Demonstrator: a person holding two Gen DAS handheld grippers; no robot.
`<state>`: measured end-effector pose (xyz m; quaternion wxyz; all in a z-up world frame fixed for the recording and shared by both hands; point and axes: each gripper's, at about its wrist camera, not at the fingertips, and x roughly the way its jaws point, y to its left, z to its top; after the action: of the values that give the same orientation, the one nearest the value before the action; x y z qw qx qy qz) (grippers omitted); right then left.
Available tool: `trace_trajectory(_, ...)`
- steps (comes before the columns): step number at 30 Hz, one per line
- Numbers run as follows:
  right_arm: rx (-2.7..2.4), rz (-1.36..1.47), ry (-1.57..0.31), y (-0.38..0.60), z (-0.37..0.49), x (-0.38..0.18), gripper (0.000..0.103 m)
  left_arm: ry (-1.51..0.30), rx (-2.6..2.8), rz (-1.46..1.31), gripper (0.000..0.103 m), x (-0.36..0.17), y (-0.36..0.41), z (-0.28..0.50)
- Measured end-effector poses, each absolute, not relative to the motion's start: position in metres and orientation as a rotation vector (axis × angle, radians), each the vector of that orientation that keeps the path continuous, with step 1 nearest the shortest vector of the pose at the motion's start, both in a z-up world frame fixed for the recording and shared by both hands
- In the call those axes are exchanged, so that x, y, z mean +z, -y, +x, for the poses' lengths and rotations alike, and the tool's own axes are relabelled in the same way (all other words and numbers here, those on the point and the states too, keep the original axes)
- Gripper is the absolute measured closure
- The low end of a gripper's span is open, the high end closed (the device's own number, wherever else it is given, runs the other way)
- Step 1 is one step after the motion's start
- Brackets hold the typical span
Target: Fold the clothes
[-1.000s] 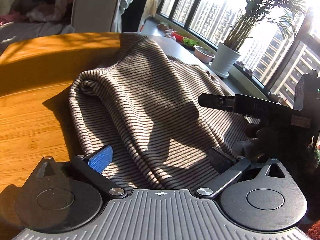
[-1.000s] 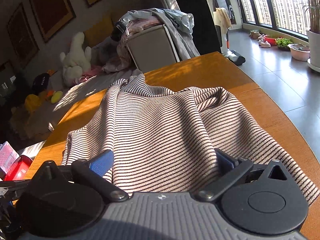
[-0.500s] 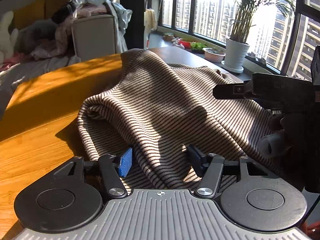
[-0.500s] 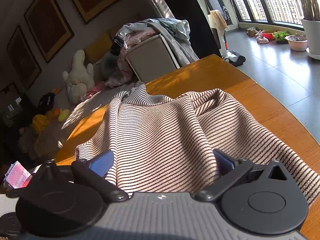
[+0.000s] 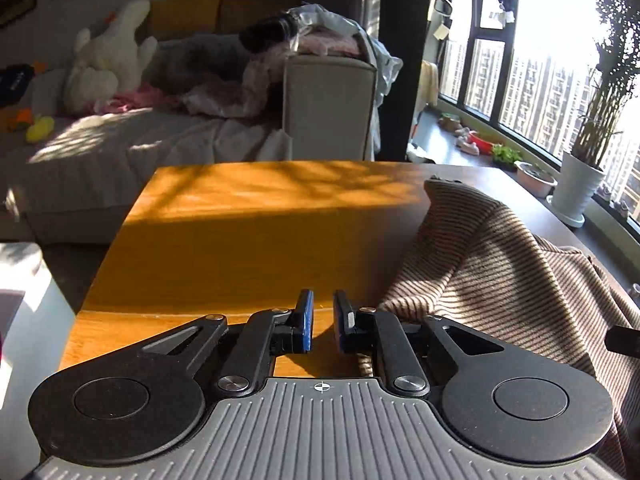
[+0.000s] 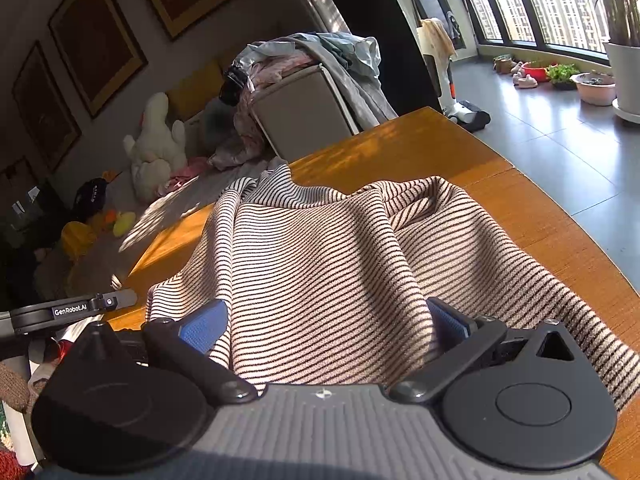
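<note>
Left hand-held gripper [image 5: 320,322] swung left off the striped garment [image 5: 520,272] since a second ago; its jaws went from wide apart to clenched, blue pads [image 5: 307,320] almost meeting with nothing between them, only bare table [image 5: 248,232] ahead. Garment now sits to its right, bunched, one corner peaked up. Right hand-held gripper [image 6: 326,322] unchanged: jaws wide, released, blue pads [image 6: 202,326] flanking the near edge of the garment [image 6: 328,264], cloth draped between them and not pinched. Garment lies on the wooden table [image 6: 532,216], rumpled with a ridge across the far side. Left unit's arm [image 6: 72,312] shows at the left edge of the right view. Far right: potted plant [image 5: 580,184] by the window.
</note>
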<state>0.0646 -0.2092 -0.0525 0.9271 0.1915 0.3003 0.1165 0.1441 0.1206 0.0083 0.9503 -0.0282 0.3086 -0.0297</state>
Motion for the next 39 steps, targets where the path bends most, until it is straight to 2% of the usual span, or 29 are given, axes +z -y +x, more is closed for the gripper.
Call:
trace_trajectory(4, 0.227, 0.329, -0.649, 0.201, 0.069, -0.05, 0.0, -0.659, -0.042, -0.131, 0.09, 0.011, -0.144, 0.158)
trace_trajectory(6, 0.224, 0.285, -0.666, 0.196, 0.071, -0.048, 0.0, -0.67, -0.067, -0.151, 0.085, 0.011, -0.144, 0.156)
trace_trajectory(8, 0.224, 0.248, -0.676, 0.191, 0.073, -0.047, 0.0, -0.675, -0.111, -0.159, 0.068, 0.011, -0.136, 0.148)
trace_trajectory(11, 0.228, 0.234, -0.676, 0.19, 0.074, -0.048, 0.0, -0.689, -0.188, -0.172, 0.053, 0.01, -0.121, 0.137)
trace_trajectory(16, 0.234, 0.274, -0.654, 0.196, 0.071, -0.049, 0.0, -0.705, -0.307, -0.139, 0.035, 0.01, -0.097, 0.121)
trace_trajectory(24, 0.242, 0.318, -0.635, 0.202, 0.07, -0.051, 0.0, -0.736, -0.427, -0.04, 0.029, 0.001, -0.067, 0.095)
trace_trajectory(27, 0.248, 0.342, -0.626, 0.205, 0.068, -0.052, 0.0, -0.733, -0.452, 0.022, 0.029, -0.005, -0.052, 0.088)
trace_trajectory(30, 0.251, 0.354, -0.621, 0.207, 0.068, -0.053, 0.0, -0.735, -0.441, 0.09, 0.037, -0.015, -0.038, 0.087)
trace_trajectory(34, 0.252, 0.359, -0.619, 0.207, 0.067, -0.053, 0.0, -0.714, -0.428, 0.126, 0.041, -0.02, -0.032, 0.088)
trace_trajectory(36, 0.252, 0.36, -0.618, 0.207, 0.068, -0.053, 0.0, -0.704, -0.415, 0.126, 0.053, -0.019, -0.033, 0.088)
trace_trajectory(38, 0.252, 0.36, -0.619, 0.207, 0.068, -0.053, 0.0, -0.69, -0.397, 0.131, 0.078, -0.018, -0.034, 0.089)
trace_trajectory(39, 0.252, 0.36, -0.619, 0.207, 0.067, -0.053, 0.0, -0.687, -0.39, 0.126, 0.082, -0.017, -0.036, 0.091)
